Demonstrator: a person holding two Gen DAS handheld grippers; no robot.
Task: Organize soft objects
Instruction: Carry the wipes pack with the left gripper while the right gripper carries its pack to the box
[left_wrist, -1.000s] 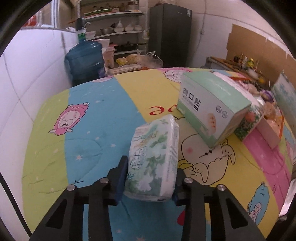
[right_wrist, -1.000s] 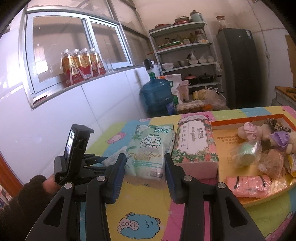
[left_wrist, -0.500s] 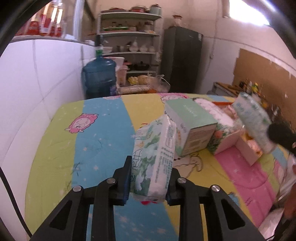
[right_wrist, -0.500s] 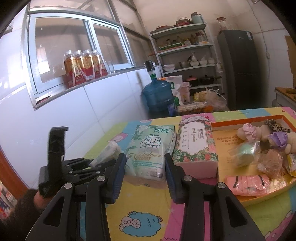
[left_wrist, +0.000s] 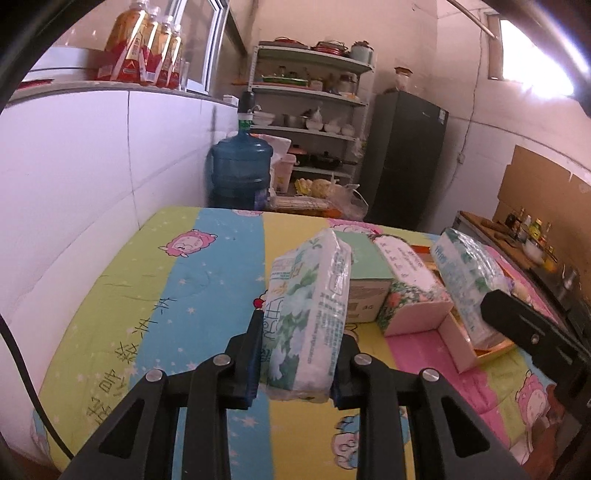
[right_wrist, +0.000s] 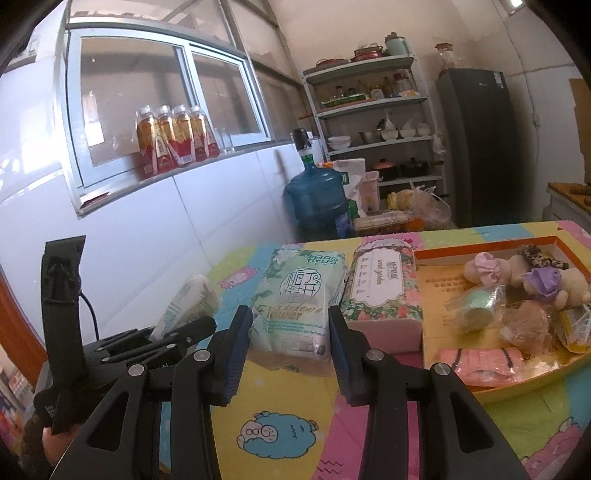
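My left gripper (left_wrist: 297, 354) is shut on a white and green floral tissue pack (left_wrist: 308, 317) and holds it tilted above the colourful quilt (left_wrist: 192, 295). My right gripper (right_wrist: 291, 350) is shut on a second green tissue pack (right_wrist: 295, 306), held up off the quilt; that pack also shows in the left wrist view (left_wrist: 467, 284). The left gripper with its pack shows at the left of the right wrist view (right_wrist: 184, 314). A floral tissue box (right_wrist: 380, 291) and a green box (left_wrist: 367, 277) stand on the quilt behind the packs.
An orange-rimmed tray (right_wrist: 491, 247) at the right holds plush toys, bagged items and a pink pouch. A blue water jug (left_wrist: 240, 173), shelves and a dark fridge (left_wrist: 406, 158) stand beyond the table. A white wall with bottles on its sill runs along the left.
My left gripper has lifted its tissue pack off the quilt and tilted it more upright. My right gripper has stayed almost still with its pack.
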